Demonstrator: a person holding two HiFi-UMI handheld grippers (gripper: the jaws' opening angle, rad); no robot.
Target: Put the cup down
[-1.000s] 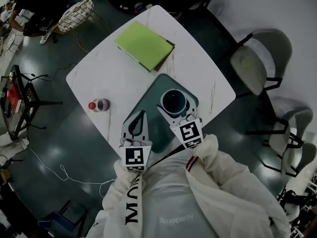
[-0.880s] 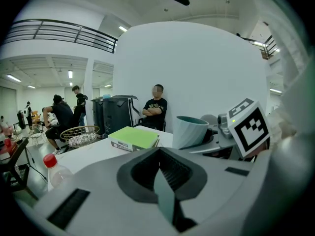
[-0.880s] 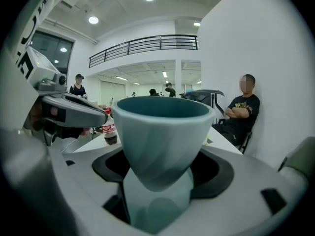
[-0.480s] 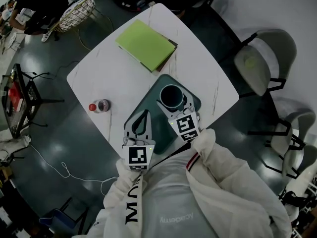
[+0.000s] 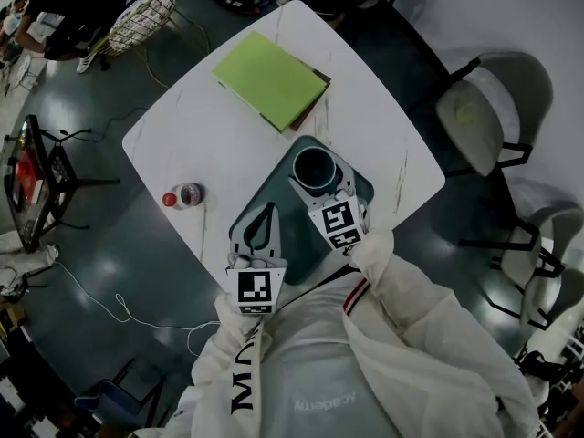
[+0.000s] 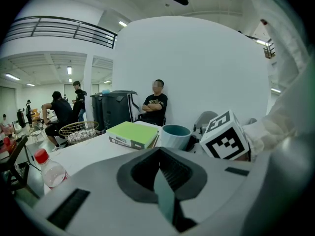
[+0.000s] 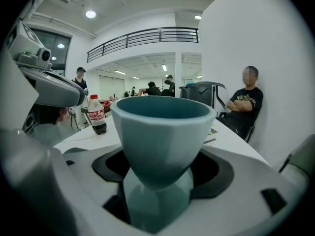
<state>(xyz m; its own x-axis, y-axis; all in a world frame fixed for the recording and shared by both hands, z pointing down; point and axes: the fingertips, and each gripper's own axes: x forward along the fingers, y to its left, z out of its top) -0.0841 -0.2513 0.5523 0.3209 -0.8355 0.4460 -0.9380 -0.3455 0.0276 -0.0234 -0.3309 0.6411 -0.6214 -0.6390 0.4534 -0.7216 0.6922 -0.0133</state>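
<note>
Between right gripper (image 5: 321, 186) jaws, cup (image 7: 162, 132) stands upright.

cup (image 7: 160, 132): teal, smooth, faceted, soft satin sheen.
table (image 5: 210, 144): white, marble-look, faint veins, polished.
tray (image 5: 278, 188), frame centre: dark teal, matt.
book (image 5: 269, 80), upper centre: green matt cover.
bottle (image 5: 187, 193), left: clear plastic, red cap.
floor (image 5: 109, 272): dark, glossy.
sleeve (image 5: 411, 318), lower right: white cloth, creased.

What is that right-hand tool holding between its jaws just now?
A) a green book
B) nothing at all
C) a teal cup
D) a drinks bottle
C: in the right gripper view, the jaws of the right gripper clamp the narrow base of a teal cup, while the bottle sits apart, off to the side.
</note>
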